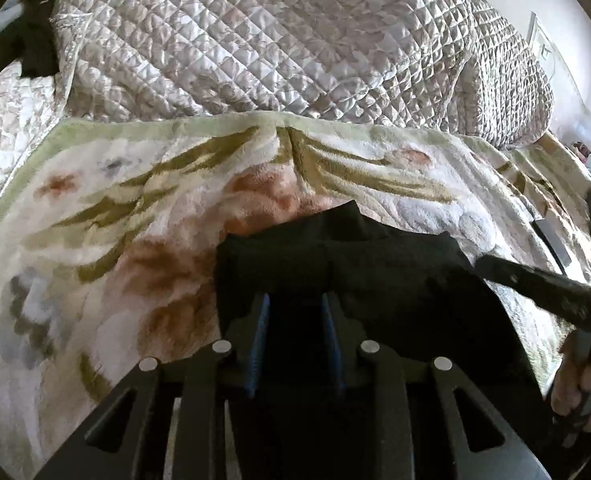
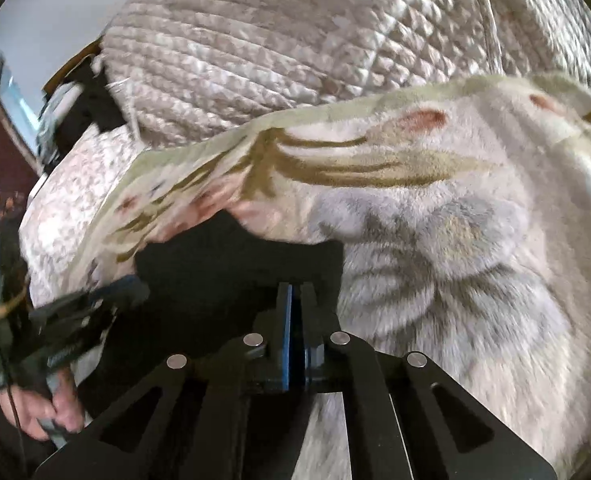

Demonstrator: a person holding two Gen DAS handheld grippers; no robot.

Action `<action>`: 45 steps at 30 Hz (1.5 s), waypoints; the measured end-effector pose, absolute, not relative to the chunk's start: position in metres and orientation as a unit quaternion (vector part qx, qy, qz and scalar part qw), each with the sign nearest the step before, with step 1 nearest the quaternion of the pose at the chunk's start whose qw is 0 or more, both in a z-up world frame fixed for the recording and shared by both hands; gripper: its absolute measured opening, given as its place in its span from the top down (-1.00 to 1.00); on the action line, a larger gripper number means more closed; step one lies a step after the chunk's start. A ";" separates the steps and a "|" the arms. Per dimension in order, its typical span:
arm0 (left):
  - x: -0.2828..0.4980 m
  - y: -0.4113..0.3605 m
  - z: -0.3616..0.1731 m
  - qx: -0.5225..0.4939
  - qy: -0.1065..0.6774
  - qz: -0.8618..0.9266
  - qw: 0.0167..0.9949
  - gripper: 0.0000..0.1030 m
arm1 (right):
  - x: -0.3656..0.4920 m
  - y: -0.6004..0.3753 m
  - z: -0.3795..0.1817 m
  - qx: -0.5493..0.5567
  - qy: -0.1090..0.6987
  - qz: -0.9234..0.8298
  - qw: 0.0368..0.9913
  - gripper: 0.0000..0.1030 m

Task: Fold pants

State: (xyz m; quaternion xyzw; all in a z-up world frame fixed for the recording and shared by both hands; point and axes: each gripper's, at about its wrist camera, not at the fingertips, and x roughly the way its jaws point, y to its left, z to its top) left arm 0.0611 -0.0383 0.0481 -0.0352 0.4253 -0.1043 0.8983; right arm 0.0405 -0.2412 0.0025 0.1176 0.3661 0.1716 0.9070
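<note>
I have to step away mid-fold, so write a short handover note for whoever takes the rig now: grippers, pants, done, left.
Left gripper: jaws parted, over the black pants; no cloth visibly pinched.
Right gripper: jaws closed at the right edge of the pants; whether cloth is pinched cannot be told.
Pants: a compact dark bundle on the floral fleece blanket, in front of the quilted bedspread.
Done: pants look already folded at least once, judging by the short shape.
Left: probably check the right grip, finish the last fold, flatten.
</note>
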 end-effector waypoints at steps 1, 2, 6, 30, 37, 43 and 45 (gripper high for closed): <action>0.057 -0.036 0.050 -0.039 0.429 -0.104 0.896 0.41 | 0.028 -0.239 0.006 0.111 0.364 0.172 0.909 0.88; 0.052 -0.034 0.052 -0.040 0.433 -0.102 0.895 0.41 | 0.019 -0.237 0.008 0.108 0.363 0.174 0.909 0.88; 0.017 -0.029 0.062 -0.050 0.429 -0.115 0.894 0.41 | -0.018 -0.224 0.009 0.074 0.370 0.176 0.909 0.88; -0.038 -0.031 0.078 -0.052 0.429 -0.135 0.892 0.41 | -0.079 -0.191 0.002 0.050 0.379 0.178 0.907 0.78; -0.038 -0.037 0.082 -0.040 0.428 -0.133 0.893 0.41 | -0.083 -0.194 0.010 0.051 0.371 0.180 0.910 0.78; -0.037 -0.037 0.085 -0.035 0.427 -0.125 0.895 0.41 | -0.081 -0.197 0.017 0.054 0.367 0.182 0.911 0.76; -0.034 -0.037 0.084 -0.036 0.428 -0.122 0.895 0.41 | -0.079 -0.198 0.018 0.053 0.366 0.180 0.912 0.59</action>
